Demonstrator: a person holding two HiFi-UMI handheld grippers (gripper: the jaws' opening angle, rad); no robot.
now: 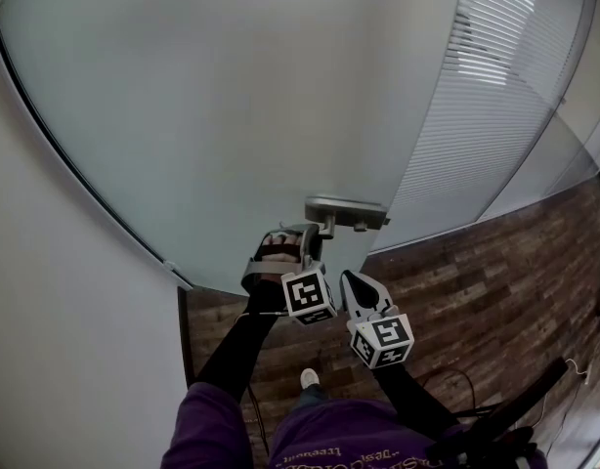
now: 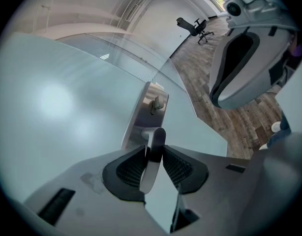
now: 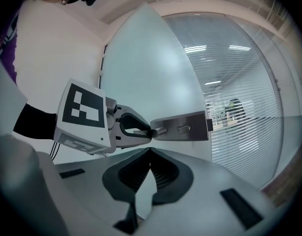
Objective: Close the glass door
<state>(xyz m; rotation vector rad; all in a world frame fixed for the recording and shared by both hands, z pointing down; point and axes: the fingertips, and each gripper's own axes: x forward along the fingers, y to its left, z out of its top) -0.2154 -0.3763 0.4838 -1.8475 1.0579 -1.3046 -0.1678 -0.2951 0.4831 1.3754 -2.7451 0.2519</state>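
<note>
The frosted glass door (image 1: pixel 232 115) fills the head view, with a metal lock plate (image 1: pixel 347 211) at its right edge. My left gripper (image 1: pixel 310 237) is shut on the plate's lever handle (image 2: pixel 152 156). In the left gripper view, both pads press the lever's sides, and the lock plate (image 2: pixel 146 112) stands just behind. My right gripper (image 1: pixel 354 279) hangs just right of the left one, away from the door. Its jaws (image 3: pixel 150 151) are shut with nothing between them. The right gripper view shows the left gripper (image 3: pixel 134 127) clamped on the lever beside the plate (image 3: pixel 183 127).
A white wall (image 1: pixel 65 340) borders the door on the left. A glass partition with blinds (image 1: pixel 495 96) stands to the right. Dark wood flooring (image 1: pixel 476 291) lies below, with cables (image 1: pixel 461 379) on it. An office chair (image 2: pixel 193 26) stands far off.
</note>
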